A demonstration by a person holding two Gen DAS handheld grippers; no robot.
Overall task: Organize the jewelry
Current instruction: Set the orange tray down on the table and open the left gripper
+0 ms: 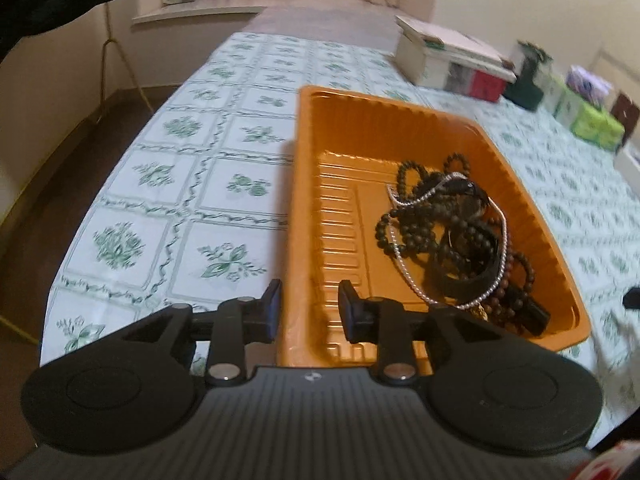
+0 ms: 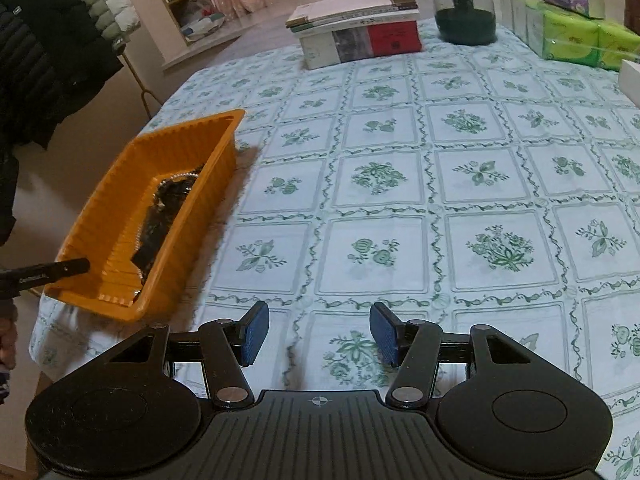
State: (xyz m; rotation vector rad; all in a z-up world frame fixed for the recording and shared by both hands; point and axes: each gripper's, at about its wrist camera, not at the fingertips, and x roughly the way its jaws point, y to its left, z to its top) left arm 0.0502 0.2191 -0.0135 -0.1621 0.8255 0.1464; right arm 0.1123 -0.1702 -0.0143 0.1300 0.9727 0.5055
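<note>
An orange plastic tray (image 1: 320,128) sits on the table near its left edge. It also shows in the right wrist view (image 2: 116,184). In it lies a tangle of jewelry (image 1: 452,236): dark bead strings, a silver chain, a black band. My left gripper (image 1: 309,312) is open, its jaws on either side of the tray's near left wall, not touching the jewelry. My right gripper (image 2: 318,334) is open and empty above the bare tablecloth, to the right of the tray.
The table has a green floral cloth (image 2: 440,200). A stack of books (image 2: 356,36), a dark green jar (image 2: 464,8) and tissue packs (image 2: 576,36) stand at the far side. Dark jackets (image 2: 44,48) hang at the left. The table's left edge drops to the floor.
</note>
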